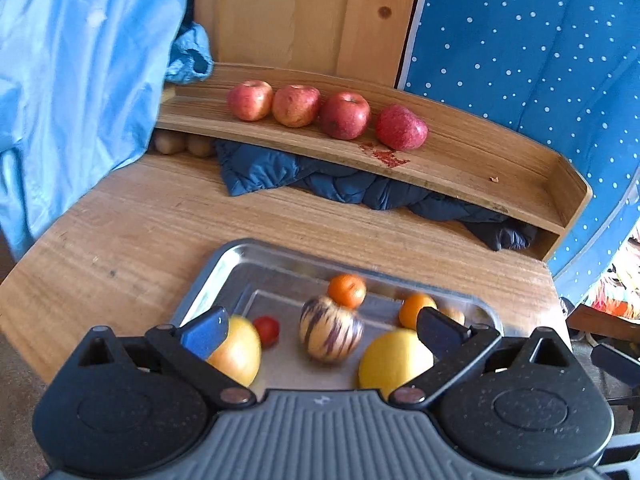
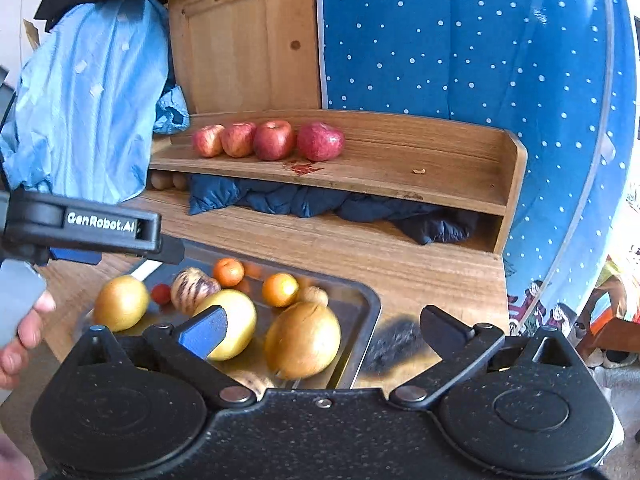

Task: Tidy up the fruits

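Note:
A metal tray [image 1: 236, 264] on the wooden table holds mixed fruit: a striped melon-like fruit [image 1: 330, 328], two oranges [image 1: 347, 290], a small tomato [image 1: 267, 330] and yellow round fruits [image 1: 394, 360]. My left gripper [image 1: 322, 336] hovers open above the tray, with the blurred striped fruit showing between its fingers, not touching them. My right gripper [image 2: 324, 334] is open over the tray's right rim [image 2: 372, 304], above a golden pear-like fruit [image 2: 302, 338]. Several red apples [image 1: 296, 105] stand in a row on the raised wooden shelf [image 1: 480, 160].
A dark blue quilted jacket [image 1: 340, 188] and brown fruits [image 1: 180, 144] lie under the shelf. Light blue cloth [image 1: 80, 80] hangs at left, and dotted blue fabric [image 1: 520, 60] at right. Red crumbs [image 1: 386, 156] lie on the shelf. A hand [image 2: 24, 332] holds the left tool's housing [image 2: 80, 224].

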`<state>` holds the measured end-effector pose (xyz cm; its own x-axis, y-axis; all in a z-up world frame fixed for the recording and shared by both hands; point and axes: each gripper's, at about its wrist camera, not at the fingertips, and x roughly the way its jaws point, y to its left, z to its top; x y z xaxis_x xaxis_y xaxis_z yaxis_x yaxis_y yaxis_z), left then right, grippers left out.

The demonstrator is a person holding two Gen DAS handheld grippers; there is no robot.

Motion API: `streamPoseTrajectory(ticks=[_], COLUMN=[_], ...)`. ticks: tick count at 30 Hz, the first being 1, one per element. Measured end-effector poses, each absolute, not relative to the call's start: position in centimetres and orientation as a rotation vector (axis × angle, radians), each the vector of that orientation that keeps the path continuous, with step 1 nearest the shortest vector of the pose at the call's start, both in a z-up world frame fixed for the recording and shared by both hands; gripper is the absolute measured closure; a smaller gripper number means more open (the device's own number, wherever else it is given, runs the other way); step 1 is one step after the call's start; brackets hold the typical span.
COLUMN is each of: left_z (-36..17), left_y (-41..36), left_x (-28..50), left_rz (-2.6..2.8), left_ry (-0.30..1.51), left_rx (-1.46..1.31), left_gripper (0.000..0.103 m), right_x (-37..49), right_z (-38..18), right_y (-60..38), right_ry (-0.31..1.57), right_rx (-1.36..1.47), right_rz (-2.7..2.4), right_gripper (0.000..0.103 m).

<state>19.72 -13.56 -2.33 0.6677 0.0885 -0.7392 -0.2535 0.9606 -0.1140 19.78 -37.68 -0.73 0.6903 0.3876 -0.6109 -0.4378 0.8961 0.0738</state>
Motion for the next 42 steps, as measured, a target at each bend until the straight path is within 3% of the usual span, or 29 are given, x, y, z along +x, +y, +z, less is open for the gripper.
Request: streamPoseTrajectory(ticks=[26, 42], left_z=[-2.0, -2.5], left_y=[-9.0, -6.3], left_x=[7.4, 3.8], left_rz=[0.188, 0.109], left_ry=[0.822, 0.850], left_rx=[-0.151, -0.118], left_gripper=[0.001, 0.001], right_x=[10.5, 4.8], right_z=[0.1, -0.1], right_y=[-34.7, -32.0], right_ry=[0.649, 0.684], right_rx=[-0.020, -0.005], right_rz=[0.357, 0.276], right_gripper=[0.001, 0.001])
